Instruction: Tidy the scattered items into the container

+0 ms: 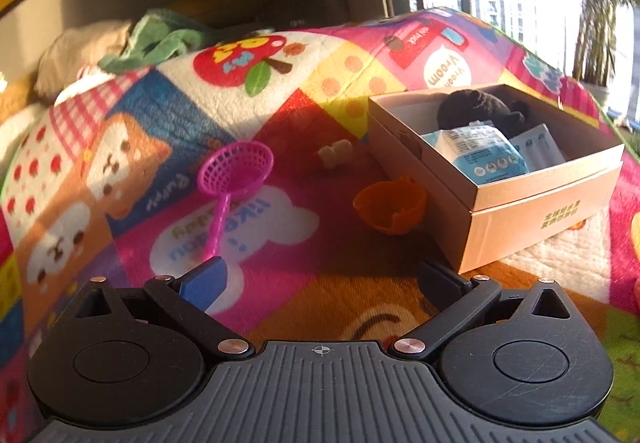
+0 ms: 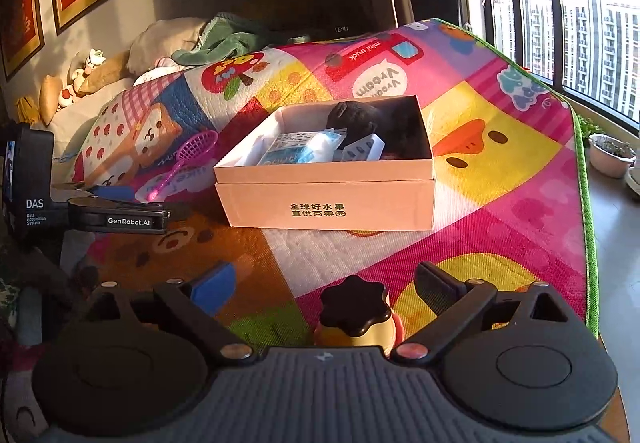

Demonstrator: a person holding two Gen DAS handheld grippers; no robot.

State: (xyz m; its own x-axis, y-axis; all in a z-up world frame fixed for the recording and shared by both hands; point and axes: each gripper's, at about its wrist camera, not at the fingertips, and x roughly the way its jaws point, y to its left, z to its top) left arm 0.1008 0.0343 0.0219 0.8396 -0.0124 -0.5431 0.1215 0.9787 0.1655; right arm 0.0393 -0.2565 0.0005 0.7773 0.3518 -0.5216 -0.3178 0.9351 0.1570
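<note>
Right gripper [image 2: 324, 289] jaws wide apart around the black-capped toy [image 2: 354, 317], lower centre, not clamped. Left gripper [image 1: 320, 277] jaws also apart, empty. Risk: closing off-centre could tip the toy over.

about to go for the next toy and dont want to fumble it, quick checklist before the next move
1. Right gripper open: ok, jaws spread wide.
2. Small yellow bottle with black flower-shaped cap between the right fingers: ok, upright, pads not touching it.
3. Left gripper free: ok, open and empty.
4. Room in the open beige cardboard box: ok, a black plush and blue-white packets lie inside, floor space left.
5. Pink plastic toy strainer reachable: ok, lying on the mat ahead of the left gripper.
6. Orange toy cup: not ok for an easy grip, tipped over close against the box.
</note>
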